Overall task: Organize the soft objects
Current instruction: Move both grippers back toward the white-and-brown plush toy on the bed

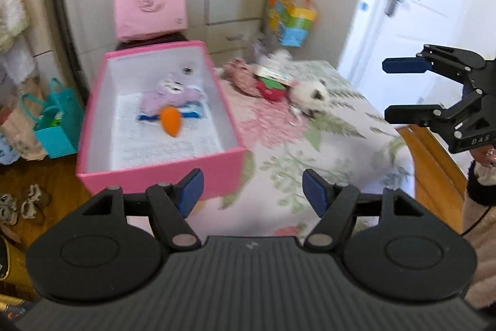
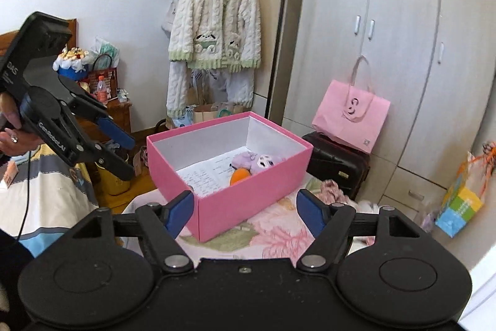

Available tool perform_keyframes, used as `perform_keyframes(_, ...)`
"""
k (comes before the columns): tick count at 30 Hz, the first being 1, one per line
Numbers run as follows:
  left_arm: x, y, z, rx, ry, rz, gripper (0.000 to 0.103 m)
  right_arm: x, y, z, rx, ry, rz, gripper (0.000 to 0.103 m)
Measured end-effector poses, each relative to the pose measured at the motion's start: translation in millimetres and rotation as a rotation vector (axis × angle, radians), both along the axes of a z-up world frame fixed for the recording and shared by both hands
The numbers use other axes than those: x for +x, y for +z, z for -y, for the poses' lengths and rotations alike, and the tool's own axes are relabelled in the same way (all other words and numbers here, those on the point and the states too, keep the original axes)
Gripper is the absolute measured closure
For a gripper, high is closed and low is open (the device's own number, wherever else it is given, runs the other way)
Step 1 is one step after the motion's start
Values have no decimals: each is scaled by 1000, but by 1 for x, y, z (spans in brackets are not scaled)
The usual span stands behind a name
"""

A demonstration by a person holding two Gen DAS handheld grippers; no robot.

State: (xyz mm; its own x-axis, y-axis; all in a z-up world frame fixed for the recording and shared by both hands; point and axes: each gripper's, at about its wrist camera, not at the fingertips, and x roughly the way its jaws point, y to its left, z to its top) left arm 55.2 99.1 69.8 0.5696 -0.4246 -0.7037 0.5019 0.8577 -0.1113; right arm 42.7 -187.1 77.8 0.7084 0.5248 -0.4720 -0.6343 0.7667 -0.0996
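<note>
1. The pink box (image 1: 161, 169) stands open at the left edge of the bed (image 1: 325, 151), which has a flowered cover; one corner of the box reaches past that edge over the wooden floor (image 1: 46, 176).
2. Inside the box, on its white printed lining, lie a purple soft toy (image 1: 173, 93), an orange carrot toy (image 1: 171, 123) just in front of it, and a blue and white item partly under both.
3. More soft things lie on the bed past the box, toward its far edge: a white plush toy (image 1: 311, 96), a red and green soft item (image 1: 271, 89) and a pink flowered cloth piece (image 1: 240, 75), close together.
4. The left hand-held gripper (image 1: 252, 191) hangs over the near part of the bed beside the box, its blue pads wide apart with nothing between them.
5. The right hand-held gripper (image 2: 245, 213) hangs near the box corner, also spread wide and empty. In the left wrist view it shows side-on at the right.
6. A pink paper bag (image 2: 350, 117) rests on a black suitcase (image 2: 338, 163) against the wardrobe (image 2: 403, 51).
7. A fluffy white cardigan (image 2: 214, 20) hangs on a clothes rail behind the box.
</note>
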Motion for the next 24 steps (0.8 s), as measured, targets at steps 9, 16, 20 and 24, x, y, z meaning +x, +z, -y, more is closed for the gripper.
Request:
perform_keyframes(9, 7, -35, 56, 19, -118, -36, 33, -21, -51, 39, 16, -101, -68, 17)
perform_keyframes(16, 28, -58, 81, -58, -115, -50, 31, 1, -97, 61, 3, -152, -152, 17)
perform_keyframes(20, 39, -67, 95, -61, -97, -10, 31, 15, -123, 68, -29, -157, -146, 17)
perform_keyframes(24, 51, -77, 113, -69, -119, -4, 31, 30, -140, 75, -24, -143, -133, 17)
